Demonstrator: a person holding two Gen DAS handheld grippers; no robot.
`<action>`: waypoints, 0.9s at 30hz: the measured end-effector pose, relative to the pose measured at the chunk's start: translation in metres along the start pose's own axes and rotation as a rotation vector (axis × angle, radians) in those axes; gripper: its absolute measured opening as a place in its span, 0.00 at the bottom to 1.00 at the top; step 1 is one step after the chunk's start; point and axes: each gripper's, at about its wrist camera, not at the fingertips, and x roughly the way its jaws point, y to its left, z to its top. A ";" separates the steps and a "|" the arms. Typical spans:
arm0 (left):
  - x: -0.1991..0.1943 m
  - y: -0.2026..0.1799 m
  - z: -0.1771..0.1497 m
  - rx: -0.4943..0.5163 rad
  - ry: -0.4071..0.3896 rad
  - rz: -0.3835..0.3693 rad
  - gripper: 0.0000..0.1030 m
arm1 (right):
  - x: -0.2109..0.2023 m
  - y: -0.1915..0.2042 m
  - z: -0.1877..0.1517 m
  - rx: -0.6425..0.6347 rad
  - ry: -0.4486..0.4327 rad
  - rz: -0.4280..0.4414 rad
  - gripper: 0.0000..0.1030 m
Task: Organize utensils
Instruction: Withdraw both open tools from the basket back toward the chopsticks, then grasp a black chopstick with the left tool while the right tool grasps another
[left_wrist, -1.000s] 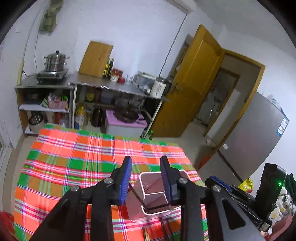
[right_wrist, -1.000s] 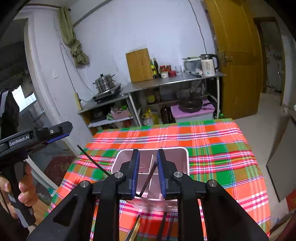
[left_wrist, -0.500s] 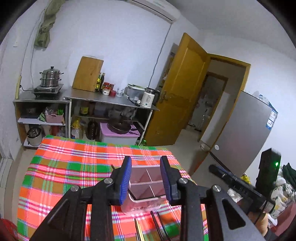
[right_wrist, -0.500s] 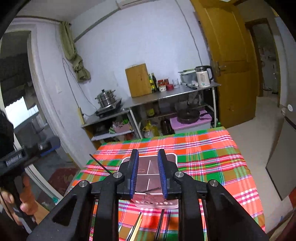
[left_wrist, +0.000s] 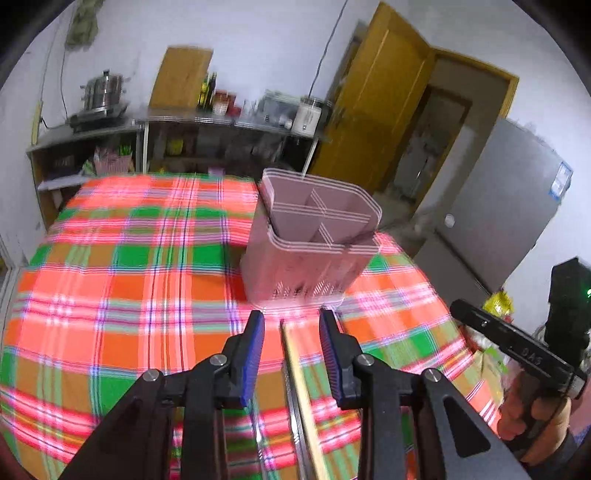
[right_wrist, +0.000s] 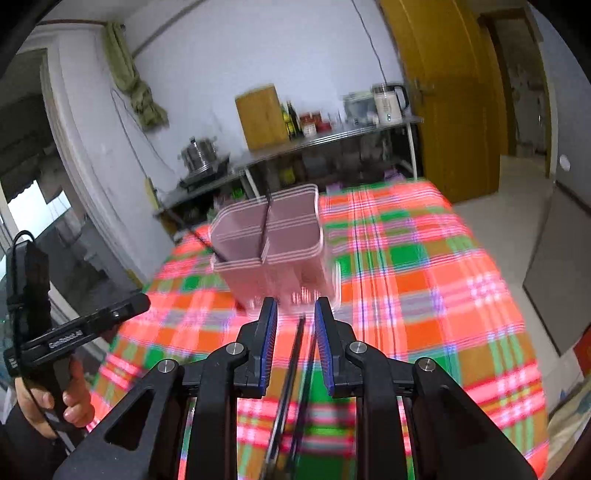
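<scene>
A pink utensil holder (left_wrist: 306, 258) with several compartments stands on the plaid tablecloth (left_wrist: 129, 295), just beyond both grippers. My left gripper (left_wrist: 291, 328) is open and low over the cloth. A pair of pale wooden chopsticks (left_wrist: 299, 376) lies on the table in the gap between its fingers, untouched by the pads. In the right wrist view the holder (right_wrist: 273, 258) has a black chopstick (right_wrist: 195, 232) sticking out of its left side. My right gripper (right_wrist: 295, 321) is open too, straddling dark chopsticks (right_wrist: 291, 369) that lie on the cloth.
A hand (left_wrist: 528, 417) holds the other gripper's handle at the right edge of the table. A metal kitchen shelf (left_wrist: 221, 125) with pots and bottles stands behind the table. A yellow door (left_wrist: 373, 110) and a grey fridge (left_wrist: 509, 206) are to the right.
Both grippers have come down and back from above the holder to just over the cloth. The holder now sits ahead of the fingers, and chopsticks lie between each pair.
</scene>
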 end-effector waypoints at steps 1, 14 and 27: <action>0.008 0.001 -0.006 0.001 0.024 0.005 0.30 | 0.008 -0.003 -0.006 0.004 0.023 -0.003 0.21; 0.091 0.011 -0.034 0.015 0.203 0.048 0.30 | 0.069 -0.015 -0.048 0.013 0.194 0.000 0.21; 0.118 -0.005 -0.037 0.092 0.238 0.115 0.30 | 0.085 -0.022 -0.057 0.029 0.230 -0.004 0.21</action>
